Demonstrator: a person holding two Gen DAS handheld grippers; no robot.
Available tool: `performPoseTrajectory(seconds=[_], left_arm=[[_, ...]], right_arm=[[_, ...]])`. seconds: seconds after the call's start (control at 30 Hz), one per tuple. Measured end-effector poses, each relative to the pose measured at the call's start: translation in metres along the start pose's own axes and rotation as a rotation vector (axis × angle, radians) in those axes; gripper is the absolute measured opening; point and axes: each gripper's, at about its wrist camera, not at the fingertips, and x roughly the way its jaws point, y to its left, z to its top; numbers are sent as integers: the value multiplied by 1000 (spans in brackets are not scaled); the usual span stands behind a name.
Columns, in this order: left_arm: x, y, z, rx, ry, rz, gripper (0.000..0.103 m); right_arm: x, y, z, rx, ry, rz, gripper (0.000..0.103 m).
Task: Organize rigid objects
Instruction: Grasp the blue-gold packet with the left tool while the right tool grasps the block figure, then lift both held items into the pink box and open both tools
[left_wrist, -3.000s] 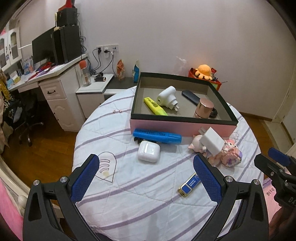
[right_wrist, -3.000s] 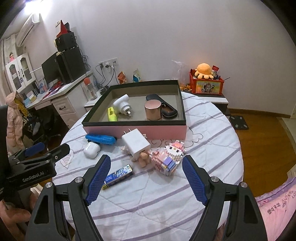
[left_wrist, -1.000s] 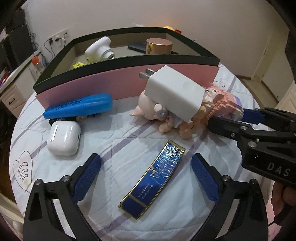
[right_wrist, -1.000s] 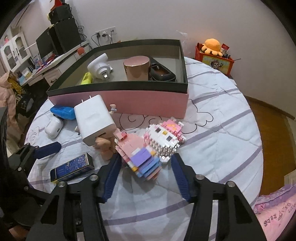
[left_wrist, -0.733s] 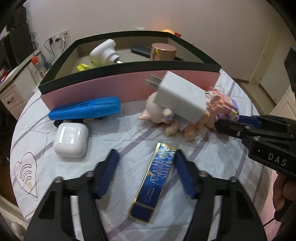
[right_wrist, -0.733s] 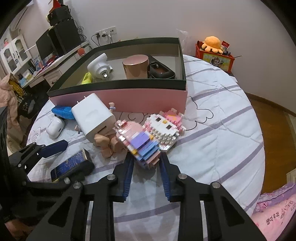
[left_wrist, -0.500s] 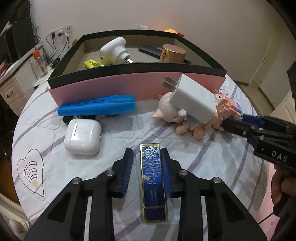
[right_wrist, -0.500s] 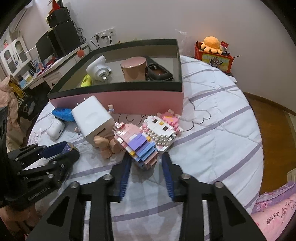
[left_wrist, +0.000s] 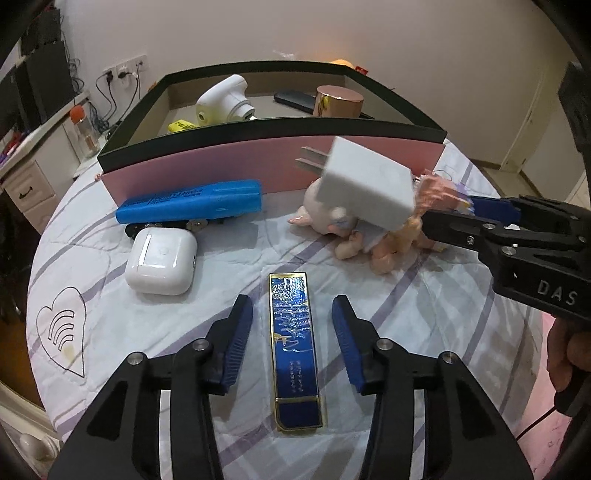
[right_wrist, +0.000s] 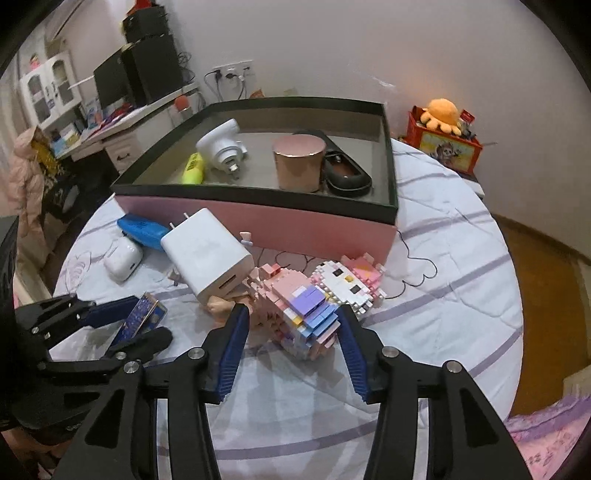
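While the left hand-held gripper (left_wrist: 292, 321) straddles a flat blue case (left_wrist: 294, 350) lying on the quilted desk (left_wrist: 92, 295), its jaws are opening and the pads stand clear of the case on both sides. To the case's left sits a white earbud case (left_wrist: 161, 260), and behind that a blue marker (left_wrist: 190, 201) lies along the front wall of a pink box (left_wrist: 207, 166). The right hand-held gripper (right_wrist: 291, 325) has a toy made of small pink, purple and white bricks (right_wrist: 310, 310) between its jaws, which are closing; the right pad touches the toy, while on the left side contact cannot be told. A white charger (right_wrist: 208, 258) leans on a small pink figure just beside the toy. Inside the box are a white plug (right_wrist: 221, 147), a yellow marker (right_wrist: 194, 168), a copper-coloured cup (right_wrist: 299, 162) and a black case (right_wrist: 345, 173).
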Motion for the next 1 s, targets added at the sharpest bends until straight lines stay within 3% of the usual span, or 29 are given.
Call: performPoseTrajectory(seconds=[0.07, 0.2, 0.43, 0.57, 1.0], left_arm=[[-1, 2, 0, -12, -1, 1, 38], [-5, 11, -1, -43, 11, -22, 22], [-10, 11, -7, -50, 14, -31, 21], [-8, 13, -6, -63, 11, -38, 21], [-30, 18, -5, -102, -4, -68, 20]], right_arm=[[3, -1, 0, 15, 11, 21, 26], [2, 4, -2, 7, 13, 74, 26], [8, 5, -3, 15, 25, 90, 29], [15, 0, -5, 69, 24, 169, 26], [-26, -2, -16, 142, -41, 160, 26]])
